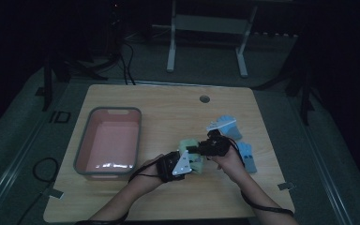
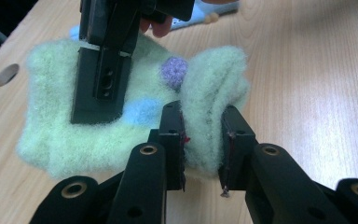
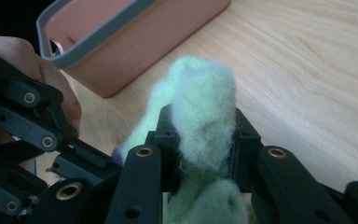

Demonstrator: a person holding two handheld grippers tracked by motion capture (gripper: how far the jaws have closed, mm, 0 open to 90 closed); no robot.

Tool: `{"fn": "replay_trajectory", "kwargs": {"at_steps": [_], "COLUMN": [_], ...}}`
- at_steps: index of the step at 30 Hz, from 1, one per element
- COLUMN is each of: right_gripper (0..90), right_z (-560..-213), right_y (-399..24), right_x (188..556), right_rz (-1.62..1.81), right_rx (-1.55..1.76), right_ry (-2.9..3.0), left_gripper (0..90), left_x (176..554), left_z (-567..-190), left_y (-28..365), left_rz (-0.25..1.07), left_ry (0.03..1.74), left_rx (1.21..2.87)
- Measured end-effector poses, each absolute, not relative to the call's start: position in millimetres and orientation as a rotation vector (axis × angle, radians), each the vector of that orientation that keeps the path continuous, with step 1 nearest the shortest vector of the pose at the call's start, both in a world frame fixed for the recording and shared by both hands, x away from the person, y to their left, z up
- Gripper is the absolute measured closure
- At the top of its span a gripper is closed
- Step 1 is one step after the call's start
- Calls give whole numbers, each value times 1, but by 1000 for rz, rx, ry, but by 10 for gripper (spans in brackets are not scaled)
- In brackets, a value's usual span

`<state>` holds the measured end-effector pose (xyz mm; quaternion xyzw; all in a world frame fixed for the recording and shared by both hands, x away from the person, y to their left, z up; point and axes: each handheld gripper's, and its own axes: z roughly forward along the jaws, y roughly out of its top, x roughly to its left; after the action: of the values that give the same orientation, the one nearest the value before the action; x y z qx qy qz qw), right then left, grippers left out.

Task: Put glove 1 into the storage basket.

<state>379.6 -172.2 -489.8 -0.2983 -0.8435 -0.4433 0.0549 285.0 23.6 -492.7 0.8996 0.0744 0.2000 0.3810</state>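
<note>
A pale green fuzzy sock (image 1: pixel 198 165) lies on the wooden table (image 1: pixel 168 108), a little right of the middle, with both grippers on it. In the left gripper view the sock (image 2: pixel 60 135) shows a purple pom-pom (image 2: pixel 174 71) and a blue patch (image 2: pixel 142 111). My left gripper (image 2: pixel 203 136) is shut on a raised fold at the sock's edge. The right gripper (image 2: pixel 103 70) comes down on the sock's far part. In the right gripper view my right gripper (image 3: pixel 200 140) is shut on a bunched tuft of the sock (image 3: pixel 200 88). From above, the left gripper (image 1: pixel 180 164) and right gripper (image 1: pixel 201 147) sit close together.
A pink bin (image 1: pixel 82 145) with a grey rim stands to the left, and it looks empty; it also rises behind the right gripper (image 3: pixel 135 46). Two light blue socks (image 1: pixel 225 124) (image 1: pixel 247 154) lie to the right of the hands. A cable hole (image 1: pixel 204 99) sits near the table's far edge.
</note>
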Motion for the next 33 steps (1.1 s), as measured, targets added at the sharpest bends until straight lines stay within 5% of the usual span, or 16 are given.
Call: {"fn": "replay_trajectory", "kwargs": {"at_steps": [33], "right_gripper": [711], "right_z": [-442], "right_y": [-63], "right_x": [393], "right_rz": [-1361], "right_rx": [-724], "right_ry": [-2617], "left_gripper": [751], "left_x": [285], "left_z": [-455], "left_y": [120], "left_rz": [592], "left_ry": [311], "left_rx": [2317]}}
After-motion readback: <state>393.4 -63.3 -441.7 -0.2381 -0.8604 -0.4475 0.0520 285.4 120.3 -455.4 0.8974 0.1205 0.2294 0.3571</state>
